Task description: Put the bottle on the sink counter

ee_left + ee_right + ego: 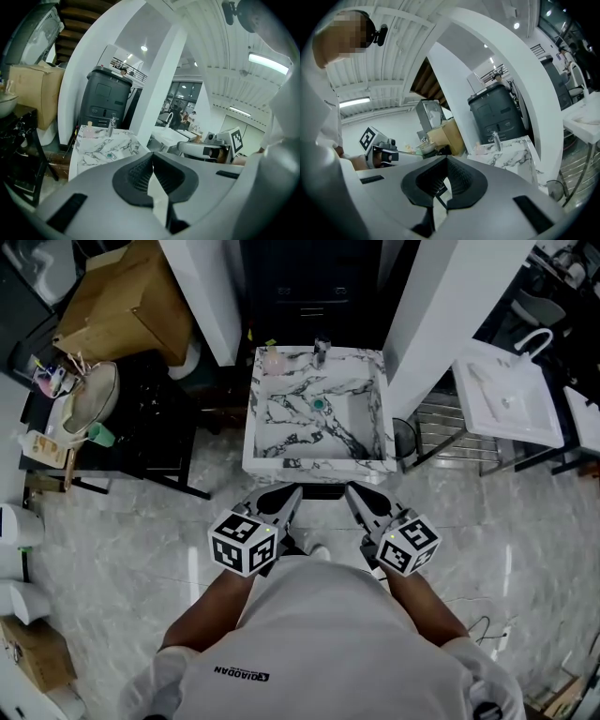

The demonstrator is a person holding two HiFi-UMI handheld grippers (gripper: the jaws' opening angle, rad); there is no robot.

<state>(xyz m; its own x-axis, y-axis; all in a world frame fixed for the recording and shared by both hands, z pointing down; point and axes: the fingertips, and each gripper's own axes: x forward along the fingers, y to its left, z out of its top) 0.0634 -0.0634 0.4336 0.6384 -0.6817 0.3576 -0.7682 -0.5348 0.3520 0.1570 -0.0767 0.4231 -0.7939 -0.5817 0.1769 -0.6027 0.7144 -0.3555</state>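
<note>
Left gripper [292, 495] and right gripper [354, 493], the 2 pressed together and empty, sit near the sink counter [281, 461]; bottle [273, 359] already stands at its far left corner, so placing looks done, next just stay clear.

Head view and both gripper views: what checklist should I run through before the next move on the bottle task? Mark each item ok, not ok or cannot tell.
1. Left gripper empty: ok, jaws together on nothing.
2. Right gripper empty: ok, jaws together on nothing.
3. Jaws open for a grasp: not ok, both are shut.
4. Bottle located: ok, a pink one stands at the back left corner of the sink counter, left of the faucet.
5. Bottle within reach: cannot tell; both grippers are short of the sink's front edge.
6. Bottle capped: cannot tell, too small.
</note>
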